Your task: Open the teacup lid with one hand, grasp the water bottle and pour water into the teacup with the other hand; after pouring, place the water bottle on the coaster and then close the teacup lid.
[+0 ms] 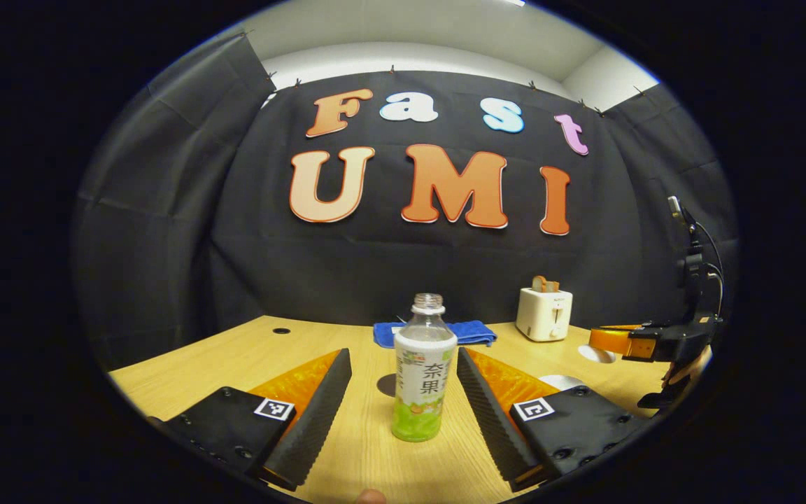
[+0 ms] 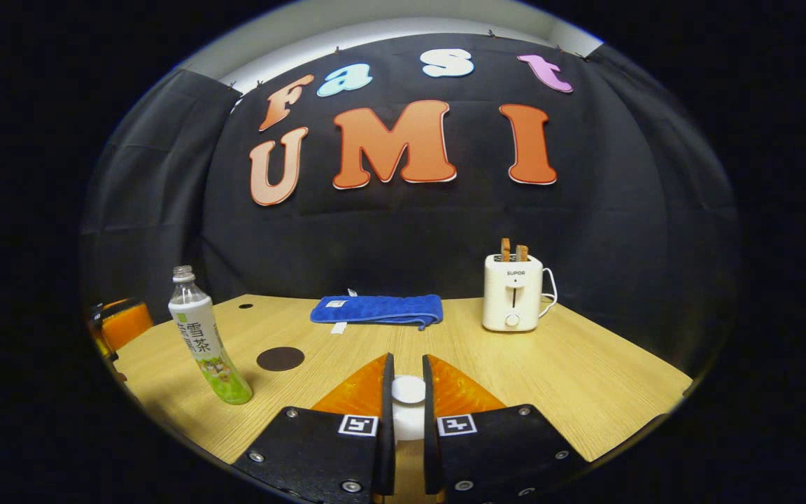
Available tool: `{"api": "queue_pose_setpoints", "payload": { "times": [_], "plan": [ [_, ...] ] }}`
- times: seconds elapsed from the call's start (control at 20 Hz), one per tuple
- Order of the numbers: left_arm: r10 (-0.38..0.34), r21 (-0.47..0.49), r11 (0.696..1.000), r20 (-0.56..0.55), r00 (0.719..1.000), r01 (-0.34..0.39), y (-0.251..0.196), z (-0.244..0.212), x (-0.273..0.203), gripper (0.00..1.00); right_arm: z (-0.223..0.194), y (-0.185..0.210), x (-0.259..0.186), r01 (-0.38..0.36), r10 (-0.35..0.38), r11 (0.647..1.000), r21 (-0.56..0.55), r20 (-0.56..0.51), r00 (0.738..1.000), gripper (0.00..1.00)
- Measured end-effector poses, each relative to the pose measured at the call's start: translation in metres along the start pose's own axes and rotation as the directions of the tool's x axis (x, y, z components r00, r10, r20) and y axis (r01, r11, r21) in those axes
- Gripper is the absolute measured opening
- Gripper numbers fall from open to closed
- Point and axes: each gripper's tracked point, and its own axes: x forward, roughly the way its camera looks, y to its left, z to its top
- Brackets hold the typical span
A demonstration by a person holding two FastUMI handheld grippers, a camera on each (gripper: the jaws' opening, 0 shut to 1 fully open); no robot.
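— Why is the table (image 2: 585, 378) laid out like this?

— It keeps everything within my reach. The toaster (image 2: 513, 292) and the blue towel (image 2: 375, 309) sit at the back near the wall, out of the way, and the working things are up front.

— And the bottle?

— The water bottle (image 1: 422, 367) stands upright on the table, between the spread fingers of my left gripper (image 1: 403, 399), which is wide open and touching nothing. I judge I am lined up to close on its middle. Its cap is off, so it can pour straight away. It is clear plastic with a white and green label.

— The dark disc?

— That is the coaster (image 2: 280, 358), just beyond the bottle, bare and waiting for it.

— Your other hand?

— My right gripper (image 2: 403, 392) is nearly closed around the white knob of the teacup lid (image 2: 408, 389). Whether both fingers press on it, I cannot tell. The cup below is hidden.
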Motion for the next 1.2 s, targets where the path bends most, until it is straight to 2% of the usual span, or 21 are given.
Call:
{"api": "queue_pose_setpoints", "payload": {
  "times": [0.4, 0.6, 0.75, 0.95, 1.05, 1.15, 1.2],
  "plan": [
    [-0.005, 0.061, 0.998, -0.081, 0.997, 0.010, -0.016, -0.043, 0.041, 0.98, -0.003, -0.035, 0.001, 0.064, -0.063, 0.997, 0.041, -0.017, 0.998, 0.16],
    [-0.015, 0.056, 0.998, -0.132, 0.991, 0.023, -0.015, -0.055, 0.063, 0.98, -0.005, -0.043, 0.001, 0.077, -0.076, 0.996, 0.042, -0.021, 0.997, 0.16],
    [0.019, 0.075, 0.997, -0.143, 0.990, -0.008, -0.007, -0.060, 0.075, 0.98, -0.005, -0.047, 0.001, 0.083, -0.082, 0.995, 0.053, -0.025, 0.996, 0.17],
    [0.004, 0.040, 0.999, -0.166, 0.986, 0.002, -0.010, -0.070, 0.081, 0.98, -0.006, -0.052, 0.000, 0.090, -0.089, 0.994, 0.059, -0.028, 0.996, 0.16],
    [-0.003, 0.048, 0.999, -0.164, 0.986, 0.011, -0.010, -0.068, 0.083, 0.73, -0.007, -0.054, -0.001, 0.092, -0.091, 0.994, 0.063, -0.029, 0.995, 0.16],
    [-0.008, 0.072, 0.997, -0.170, 0.985, 0.020, -0.012, -0.069, 0.082, 0.70, -0.008, -0.055, 0.000, 0.095, -0.093, 0.993, 0.065, -0.034, 0.995, 0.16],
    [-0.019, 0.103, 0.994, -0.182, 0.983, 0.038, -0.014, -0.068, 0.081, 0.61, -0.008, -0.056, 0.000, 0.096, -0.094, 0.993, 0.068, -0.034, 0.995, 0.16]
  ]
}}
